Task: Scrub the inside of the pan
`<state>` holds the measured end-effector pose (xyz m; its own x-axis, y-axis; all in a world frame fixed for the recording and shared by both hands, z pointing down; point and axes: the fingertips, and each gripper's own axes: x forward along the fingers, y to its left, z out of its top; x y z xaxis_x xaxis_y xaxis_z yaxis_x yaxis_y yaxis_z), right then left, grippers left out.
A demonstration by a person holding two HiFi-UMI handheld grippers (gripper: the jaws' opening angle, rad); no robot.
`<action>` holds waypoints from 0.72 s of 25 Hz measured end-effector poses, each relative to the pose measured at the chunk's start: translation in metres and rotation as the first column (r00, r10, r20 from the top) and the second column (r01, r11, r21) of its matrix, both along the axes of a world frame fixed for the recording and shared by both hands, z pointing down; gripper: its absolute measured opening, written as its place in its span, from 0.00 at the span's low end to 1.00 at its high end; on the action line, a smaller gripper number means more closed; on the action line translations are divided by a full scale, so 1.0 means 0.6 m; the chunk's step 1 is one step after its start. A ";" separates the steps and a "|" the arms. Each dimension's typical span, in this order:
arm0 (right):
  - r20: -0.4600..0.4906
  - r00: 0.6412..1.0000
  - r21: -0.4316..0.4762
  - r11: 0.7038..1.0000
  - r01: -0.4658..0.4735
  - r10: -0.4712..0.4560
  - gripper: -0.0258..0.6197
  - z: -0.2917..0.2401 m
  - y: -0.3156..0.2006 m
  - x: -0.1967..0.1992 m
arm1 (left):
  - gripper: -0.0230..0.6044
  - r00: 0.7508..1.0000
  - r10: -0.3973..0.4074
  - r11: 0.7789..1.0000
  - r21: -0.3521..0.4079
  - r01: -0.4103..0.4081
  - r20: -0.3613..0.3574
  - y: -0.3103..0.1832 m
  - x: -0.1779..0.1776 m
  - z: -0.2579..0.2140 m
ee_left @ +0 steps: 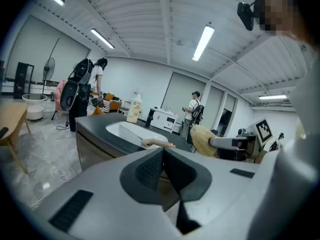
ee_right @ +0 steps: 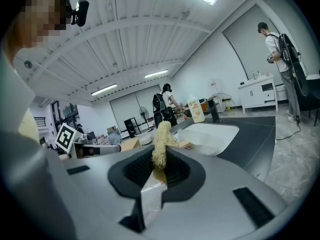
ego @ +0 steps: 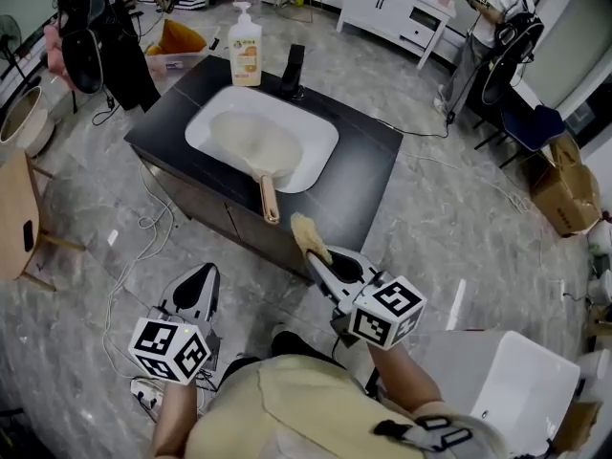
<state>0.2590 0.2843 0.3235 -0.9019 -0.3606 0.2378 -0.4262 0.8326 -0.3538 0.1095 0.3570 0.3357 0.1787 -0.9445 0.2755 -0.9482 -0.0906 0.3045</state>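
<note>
The left tongs are held low, well short of the sink on its near left, pressed together with nothing between them. A soap bottle is seen at the sink's far edge. The pan is laid inside the sink, its wooden handle pointed over the near rim onto the black tabletop. Just short of the sink, near the handle's end, a yellowish fibrous scrubber is pinched in the right tongs. The pan is not yet touched, so the scrubbing is judged not begun and all of it is left.
</note>
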 end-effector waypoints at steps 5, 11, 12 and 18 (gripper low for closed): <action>0.014 1.000 -0.010 1.000 0.011 -0.011 0.12 0.002 -0.046 -0.009 | 0.06 0.999 -0.033 0.999 -0.014 0.032 -0.019 -0.030 -0.009 0.005; 0.032 0.999 -0.050 0.999 0.005 -0.003 0.12 0.011 -0.084 -0.029 | 0.06 1.000 -0.029 0.999 -0.039 0.029 -0.010 -0.058 -0.020 0.017; 0.025 1.000 -0.053 0.999 0.002 -0.001 0.12 0.014 -0.090 -0.034 | 0.06 1.000 -0.024 0.999 -0.036 0.024 -0.008 -0.066 -0.024 0.016; -0.017 0.999 -0.049 0.998 -0.049 0.048 0.12 0.029 -0.141 -0.074 | 0.06 0.999 0.026 0.999 -0.035 -0.027 -0.022 -0.133 -0.075 0.036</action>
